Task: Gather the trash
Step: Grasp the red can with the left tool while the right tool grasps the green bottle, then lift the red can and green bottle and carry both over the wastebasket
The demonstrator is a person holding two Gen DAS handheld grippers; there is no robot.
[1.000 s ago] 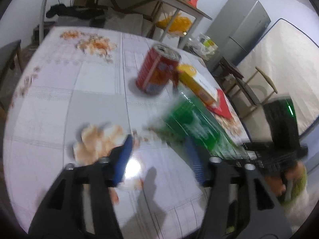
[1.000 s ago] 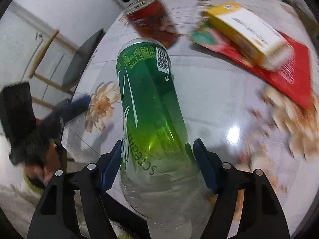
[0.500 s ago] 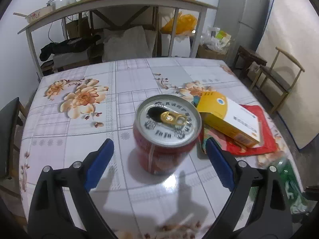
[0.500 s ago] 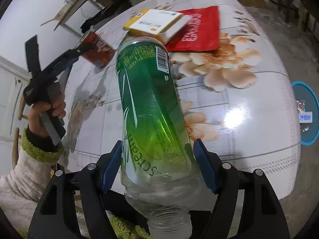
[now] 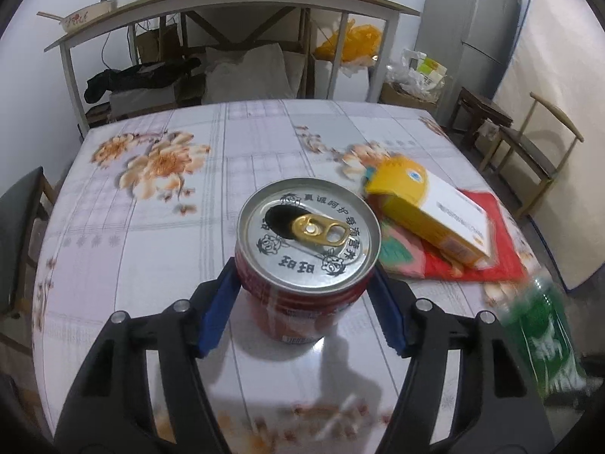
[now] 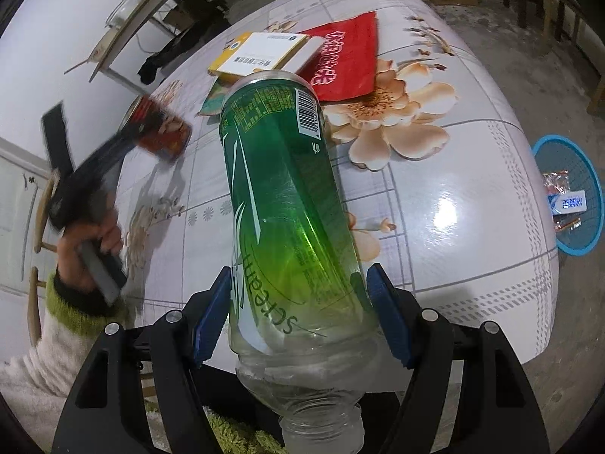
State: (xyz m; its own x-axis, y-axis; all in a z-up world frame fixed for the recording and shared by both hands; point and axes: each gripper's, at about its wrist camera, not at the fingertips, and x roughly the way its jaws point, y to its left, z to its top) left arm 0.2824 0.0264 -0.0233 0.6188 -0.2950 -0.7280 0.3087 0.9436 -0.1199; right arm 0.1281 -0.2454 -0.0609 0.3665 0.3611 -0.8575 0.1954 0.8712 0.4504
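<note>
- Left wrist view: the left gripper has its blue pads on either side of the red can, which stands upright on the floral table. The jaws have just been closing, and the pads now sit against the can's sides, clamped on it.
- The can's top is open, its gold pull tab lying flat on the lid.
- Just to the right of the can lies a yellow box, resting on a red packet that lies flat on the table.
- At the right edge, blurred, the green bottle shows.
- Behind the table stand a shelf loaded with jars and bowls, a grey fridge and a wooden chair.
- Right wrist view: the right gripper is clamped on the green bottle, its pads pressed on the lower part of the label; the bottle's open neck points back toward the camera and its base points away over the table.
- To the left, a hand in a white sleeve with a green cuff holds the left gripper, blurred, at the red can.
- The yellow box and red packet lie at the far side of the table.
- On the floor to the right of the table stands a blue basket with a few wrappers inside.
</note>
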